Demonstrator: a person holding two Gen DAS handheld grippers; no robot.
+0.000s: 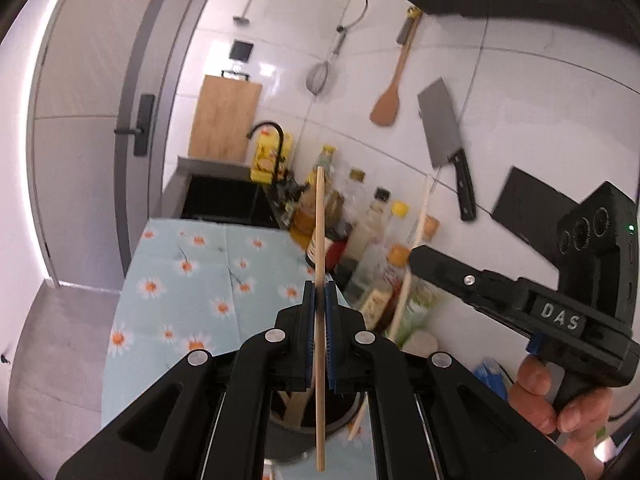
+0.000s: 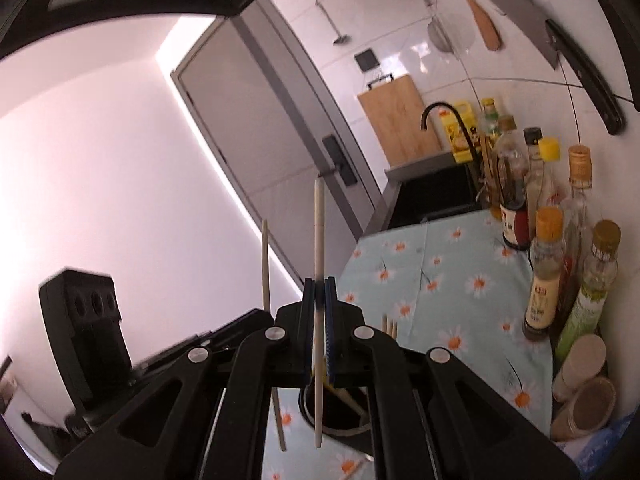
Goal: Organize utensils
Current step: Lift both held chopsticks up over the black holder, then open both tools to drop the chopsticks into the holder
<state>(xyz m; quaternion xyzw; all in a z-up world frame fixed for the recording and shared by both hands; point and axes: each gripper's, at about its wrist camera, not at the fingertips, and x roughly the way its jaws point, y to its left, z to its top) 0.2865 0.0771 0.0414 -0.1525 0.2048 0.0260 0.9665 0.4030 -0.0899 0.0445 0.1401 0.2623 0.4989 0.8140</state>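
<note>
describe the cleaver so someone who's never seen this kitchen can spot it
Look at the white tiled wall above the row of bottles at the back of the counter. Among the utensils hanging there, the cleaver is rightmost, beside the wooden spatula. It alone has a broad rectangular grey blade and a black handle.

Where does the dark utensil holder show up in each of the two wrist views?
Left wrist view: the holder sits bottom centre, mostly hidden behind the left tool.
Right wrist view: the holder sits bottom centre, just below the right tool, its round rim showing.
Shared landmark: the wooden cutting board leaning on the wall behind the sink.
</note>
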